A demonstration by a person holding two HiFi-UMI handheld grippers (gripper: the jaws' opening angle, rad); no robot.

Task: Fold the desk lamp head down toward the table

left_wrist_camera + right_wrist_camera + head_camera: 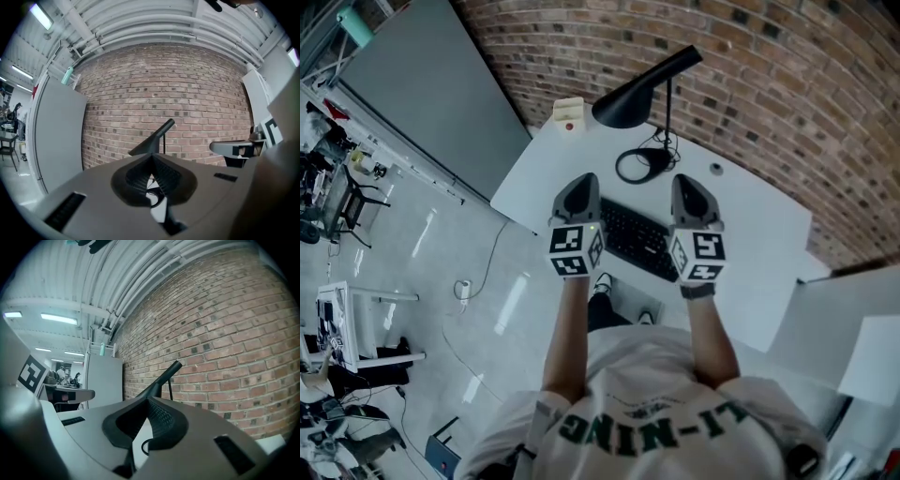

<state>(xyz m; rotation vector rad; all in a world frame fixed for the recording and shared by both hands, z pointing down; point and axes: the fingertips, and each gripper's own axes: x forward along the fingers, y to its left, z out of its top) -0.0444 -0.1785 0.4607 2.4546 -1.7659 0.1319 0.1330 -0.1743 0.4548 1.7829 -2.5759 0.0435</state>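
A black desk lamp stands at the back of the white table (pixel 750 216). Its cone head (pixel 630 97) is tilted, with the narrow end raised toward the brick wall, on a thin upright stem (pixel 667 111). A cable loops by its base (pixel 649 161). My left gripper (pixel 581 183) and right gripper (pixel 687 183) hover side by side over the keyboard, short of the lamp, both shut with nothing held. The lamp head (pixel 152 140) shows just past the left gripper (pixel 151 158). The same head (pixel 161 378) rises beyond the right gripper (pixel 148 400).
A black keyboard (pixel 635 240) lies under the grippers. A small cream box (pixel 568 111) sits at the table's back left corner, and a small dark disc (pixel 716 170) lies to the right of the lamp. The brick wall (pixel 769 75) stands close behind, with a grey panel (pixel 431 84) at the left.
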